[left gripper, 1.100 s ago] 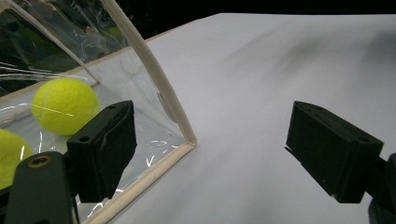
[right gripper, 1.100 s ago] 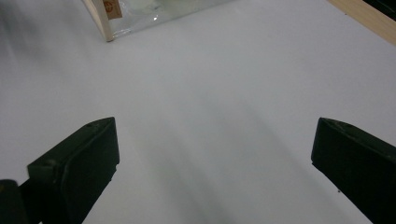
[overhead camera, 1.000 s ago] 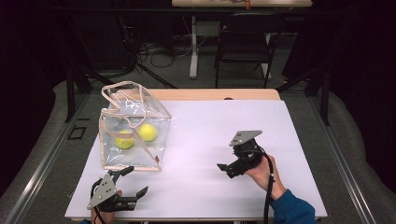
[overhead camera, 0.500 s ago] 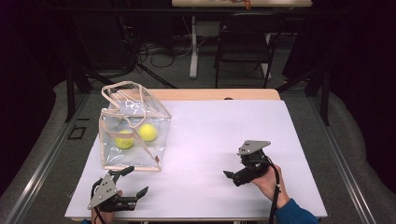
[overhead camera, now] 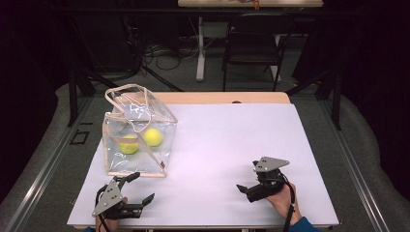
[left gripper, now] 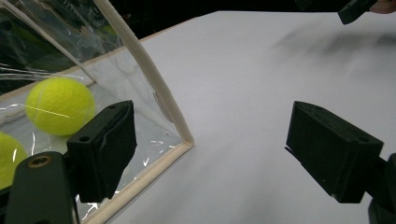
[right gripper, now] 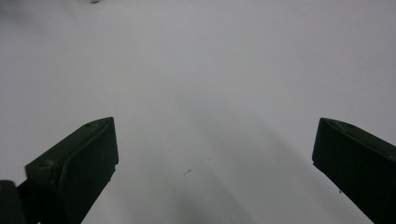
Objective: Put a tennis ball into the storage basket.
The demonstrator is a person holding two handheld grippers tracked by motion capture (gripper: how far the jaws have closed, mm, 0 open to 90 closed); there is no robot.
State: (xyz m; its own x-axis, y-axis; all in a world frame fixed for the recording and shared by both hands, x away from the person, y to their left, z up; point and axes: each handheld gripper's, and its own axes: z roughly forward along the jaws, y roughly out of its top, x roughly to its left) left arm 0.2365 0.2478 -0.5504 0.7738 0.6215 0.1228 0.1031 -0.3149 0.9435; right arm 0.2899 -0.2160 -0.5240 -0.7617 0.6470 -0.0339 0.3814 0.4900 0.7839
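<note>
White worktop (overhead camera: 222, 145) stands in a dark room, with a chair (overhead camera: 251, 43) behind it. Near its left edge sits a clear bag (overhead camera: 138, 137) with two yellow tennis balls (overhead camera: 153, 137) inside. Left hand-held gripper (overhead camera: 138, 188) lies just in front of the bag's near corner, jaws wide apart and empty. Right hand-held gripper (overhead camera: 244, 189) rests well apart from the bag, near the front right, jaws also spread over bare surface.

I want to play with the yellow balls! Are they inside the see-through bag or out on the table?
Inside. Both tennis balls sit on the floor of the clear bag, seen through its plastic walls.
</note>
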